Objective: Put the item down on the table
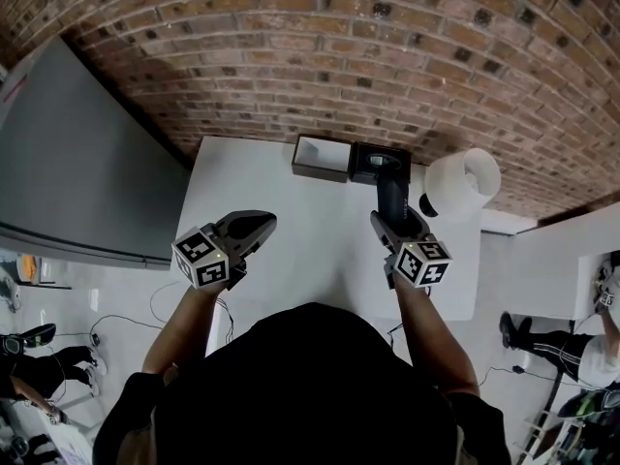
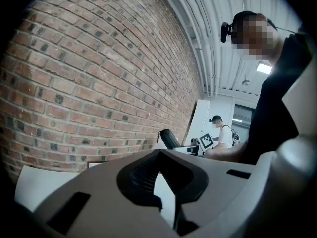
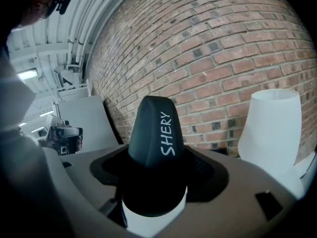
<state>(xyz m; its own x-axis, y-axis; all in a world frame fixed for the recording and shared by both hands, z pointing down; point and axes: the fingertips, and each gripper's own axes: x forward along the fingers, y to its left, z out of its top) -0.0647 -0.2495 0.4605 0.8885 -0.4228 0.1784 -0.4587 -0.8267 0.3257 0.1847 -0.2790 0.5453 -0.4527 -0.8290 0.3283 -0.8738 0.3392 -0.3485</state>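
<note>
My right gripper is shut on a black tapered item with white lettering "SHERY". The item sticks out past the jaws toward the brick wall, over the far right part of the white table. In the right gripper view the jaws clamp the item's wide end, and its narrow end points up and away. My left gripper hovers over the table's left side, shut with nothing in it. The left gripper view shows the black item off to its right.
An open box with a white inside and a black box stand at the table's far edge by the brick wall. A white lamp shade stands at the far right. A grey panel flanks the left.
</note>
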